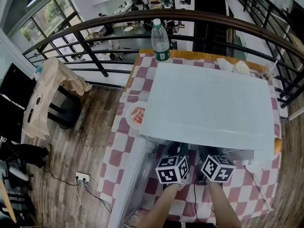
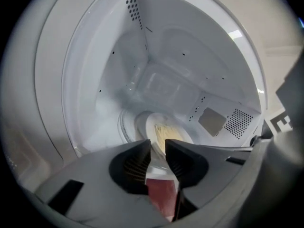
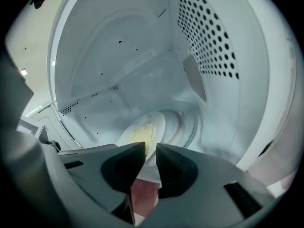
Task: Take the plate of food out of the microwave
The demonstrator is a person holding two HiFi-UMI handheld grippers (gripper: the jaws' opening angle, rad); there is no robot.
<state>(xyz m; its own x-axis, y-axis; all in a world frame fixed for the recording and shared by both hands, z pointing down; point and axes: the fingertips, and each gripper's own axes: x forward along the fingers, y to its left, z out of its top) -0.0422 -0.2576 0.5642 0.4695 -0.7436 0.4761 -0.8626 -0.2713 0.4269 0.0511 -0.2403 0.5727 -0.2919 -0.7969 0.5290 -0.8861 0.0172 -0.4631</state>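
Note:
A white plate (image 2: 153,123) with yellowish food (image 2: 167,133) lies on the glass turntable inside the white microwave (image 1: 209,103). My left gripper (image 2: 158,144) reaches into the cavity, and the plate's near rim sits in the narrow gap between its jaws. From the other side the right gripper (image 3: 151,148) holds its jaws either side of the same plate (image 3: 142,127), also with a small gap showing. In the head view only the two marker cubes, left (image 1: 172,169) and right (image 1: 218,168), show at the microwave's front; the jaws and the plate are hidden under its top.
The microwave door (image 1: 135,175) stands open to the left. On the red-checked tablecloth (image 1: 118,151) are a water bottle (image 1: 160,39) behind the microwave and a small plate of red food (image 1: 137,115) beside it. A covered chair (image 1: 52,94) stands on the floor at left.

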